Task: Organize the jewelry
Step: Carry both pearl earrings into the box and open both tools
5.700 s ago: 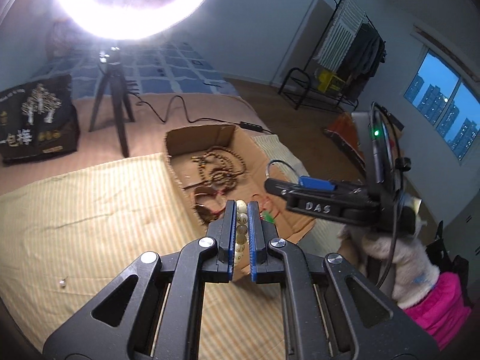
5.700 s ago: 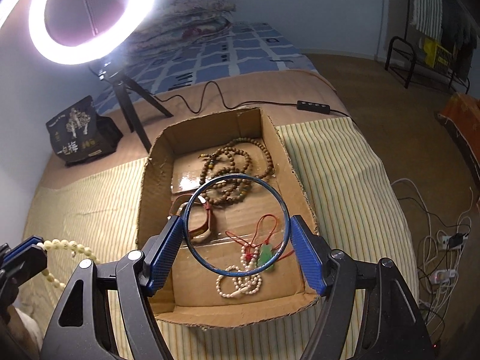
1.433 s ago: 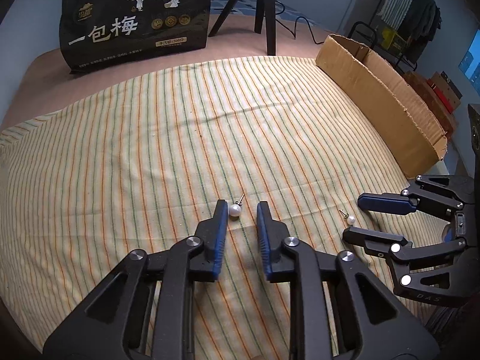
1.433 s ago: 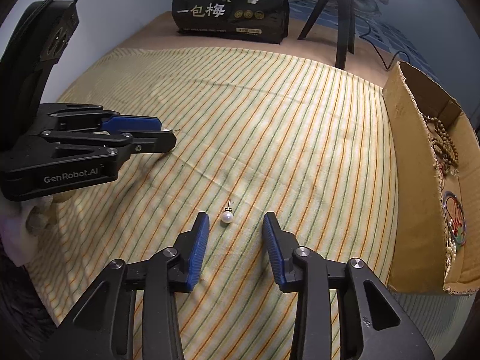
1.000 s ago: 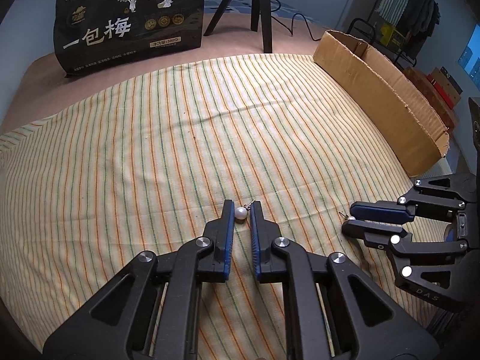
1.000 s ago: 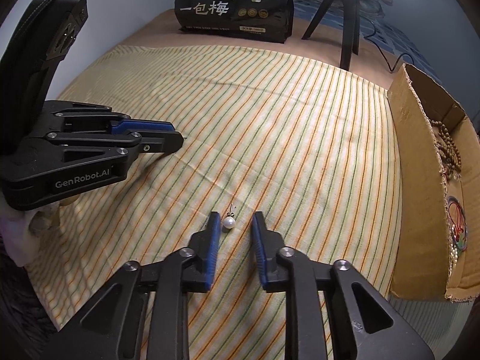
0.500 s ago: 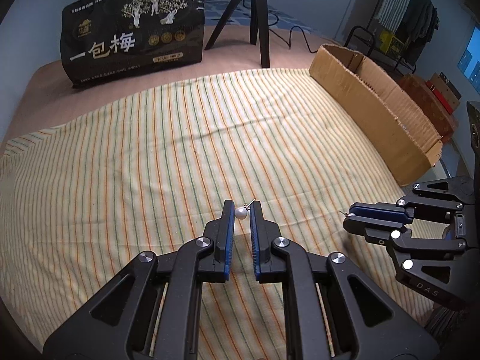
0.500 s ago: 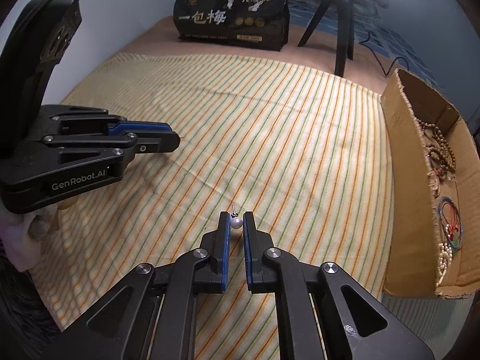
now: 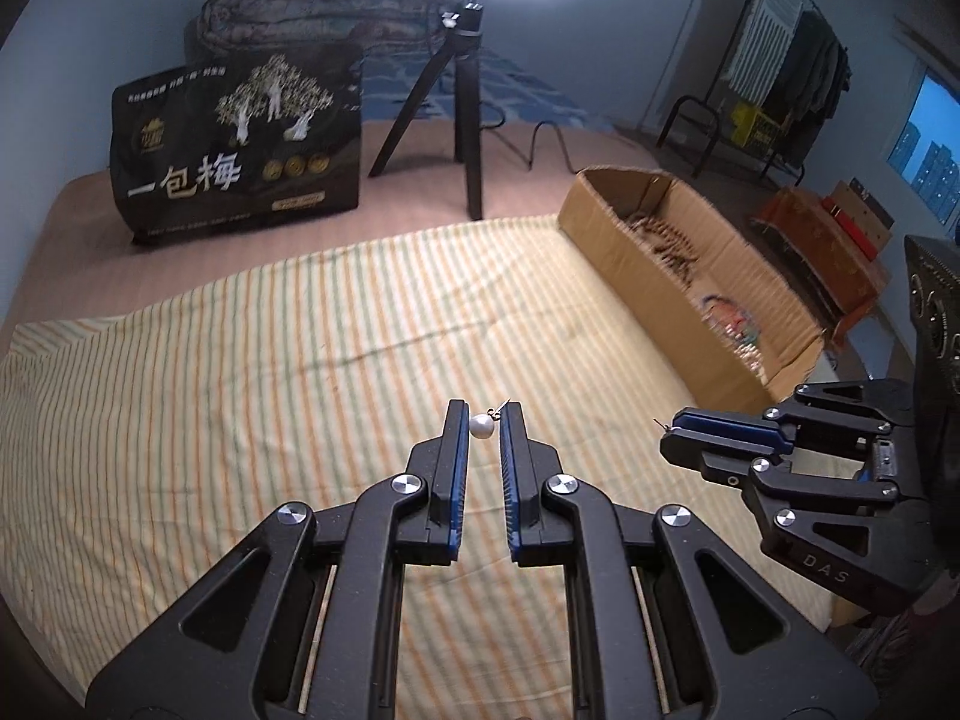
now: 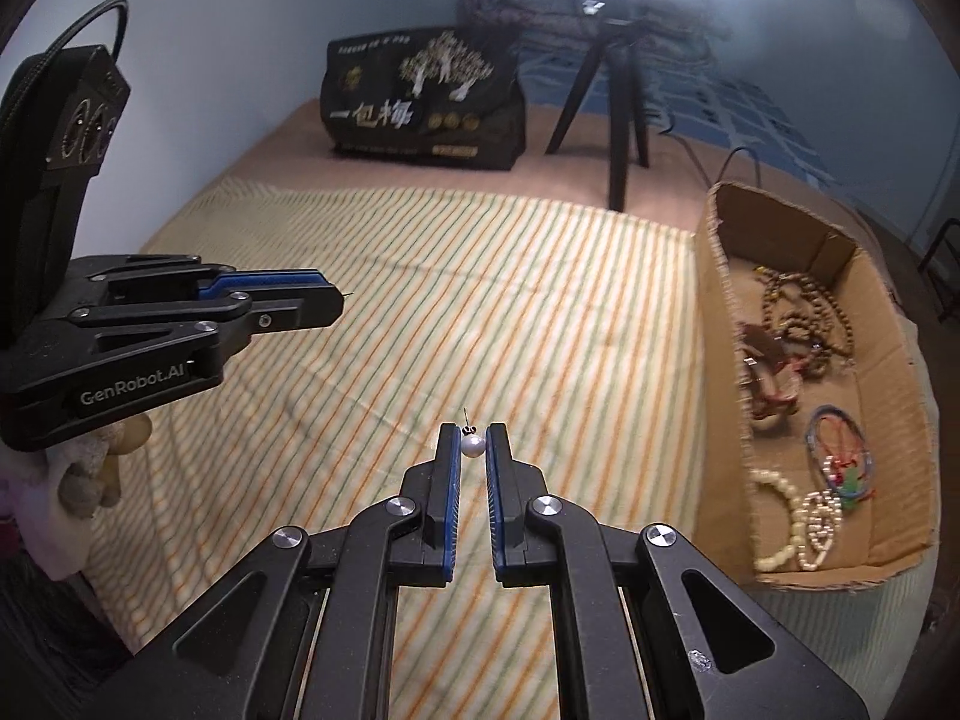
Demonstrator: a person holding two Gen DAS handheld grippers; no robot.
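My left gripper (image 9: 482, 423) is shut on a white pearl earring (image 9: 481, 425) and holds it above the striped cloth (image 9: 240, 372). My right gripper (image 10: 473, 444) is shut on a second pearl earring (image 10: 472, 446), also lifted off the cloth. Each gripper shows in the other's view: the right one (image 9: 675, 433) at the right with the earring's pin sticking out, the left one (image 10: 336, 299) at the left. The cardboard box (image 10: 720, 324) at the right holds wooden bead strings (image 10: 804, 324), a white bead bracelet (image 10: 804, 522) and a blue ring with red cord (image 10: 840, 444).
A black printed bag (image 9: 240, 150) and a ring-light tripod (image 9: 462, 102) stand beyond the cloth. A cable (image 9: 546, 138) runs behind the box. A clothes rack (image 9: 774, 78) and a low orange table (image 9: 828, 240) stand at the far right.
Both grippers closed on the two earrings lying on the cloth, then lifted them. Both views now tilt up and show the box's inside and the ring light.
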